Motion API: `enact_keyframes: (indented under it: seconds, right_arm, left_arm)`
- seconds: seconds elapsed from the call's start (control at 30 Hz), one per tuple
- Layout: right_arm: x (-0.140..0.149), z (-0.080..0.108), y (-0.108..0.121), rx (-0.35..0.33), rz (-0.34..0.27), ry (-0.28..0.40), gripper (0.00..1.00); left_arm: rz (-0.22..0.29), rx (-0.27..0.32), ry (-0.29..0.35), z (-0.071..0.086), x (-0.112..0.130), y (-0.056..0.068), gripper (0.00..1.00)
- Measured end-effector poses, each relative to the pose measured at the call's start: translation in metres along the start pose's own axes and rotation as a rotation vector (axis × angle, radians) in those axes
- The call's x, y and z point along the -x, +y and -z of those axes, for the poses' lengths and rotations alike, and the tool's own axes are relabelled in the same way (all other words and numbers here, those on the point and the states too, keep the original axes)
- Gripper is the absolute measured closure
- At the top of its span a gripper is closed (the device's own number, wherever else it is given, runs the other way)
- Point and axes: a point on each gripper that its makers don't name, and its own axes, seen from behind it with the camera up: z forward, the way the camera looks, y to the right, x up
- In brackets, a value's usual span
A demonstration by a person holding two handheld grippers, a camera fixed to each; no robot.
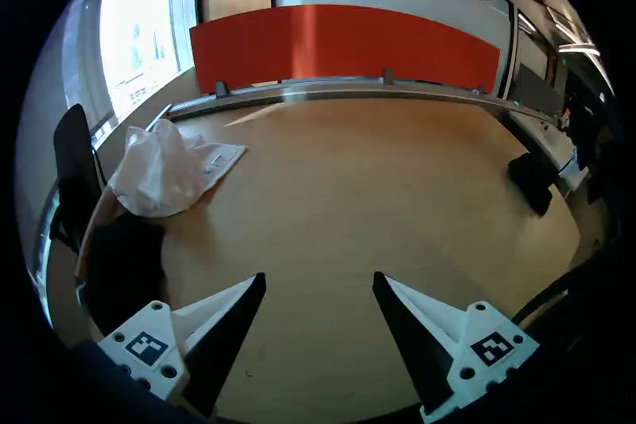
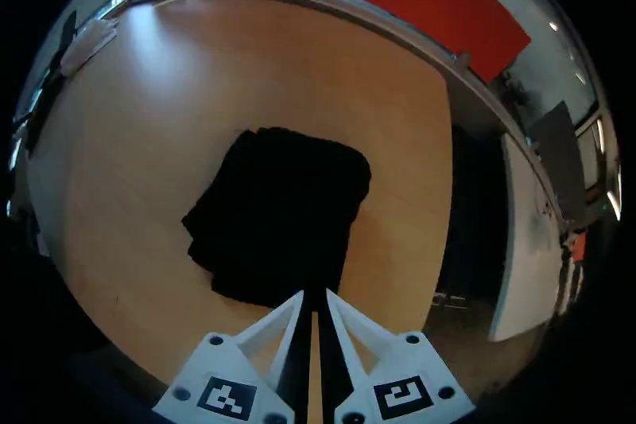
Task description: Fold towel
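Note:
A black towel point(image 2: 278, 217) lies bunched flat on the wooden table point(image 2: 159, 106) in the right gripper view. My right gripper point(image 2: 315, 294) sits at the towel's near edge, its white fingers point(image 2: 274, 328) closed to a thin slit and pinching that edge. In the left gripper view the same towel point(image 1: 533, 177) is a small dark heap far off to the right. My left gripper point(image 1: 318, 279) hovers over bare table point(image 1: 342, 185) with its fingers wide apart and nothing between them.
A crumpled white bag point(image 1: 159, 169) lies at the table's left end with a dark object point(image 1: 123, 265) in front of it. A red divider point(image 1: 342, 46) runs along the far edge. A black chair point(image 1: 73, 153) stands at the left.

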Motion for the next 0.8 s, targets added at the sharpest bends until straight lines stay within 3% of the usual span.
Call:
enact_keyframes:
  seconds: [0.8]
  right_arm:
    - [0.034, -0.031, 0.001, 0.032, -0.074, -0.095, 0.95]
  left_arm:
    - [0.002, -0.026, -0.009, 0.009, 0.007, -0.005, 0.00]
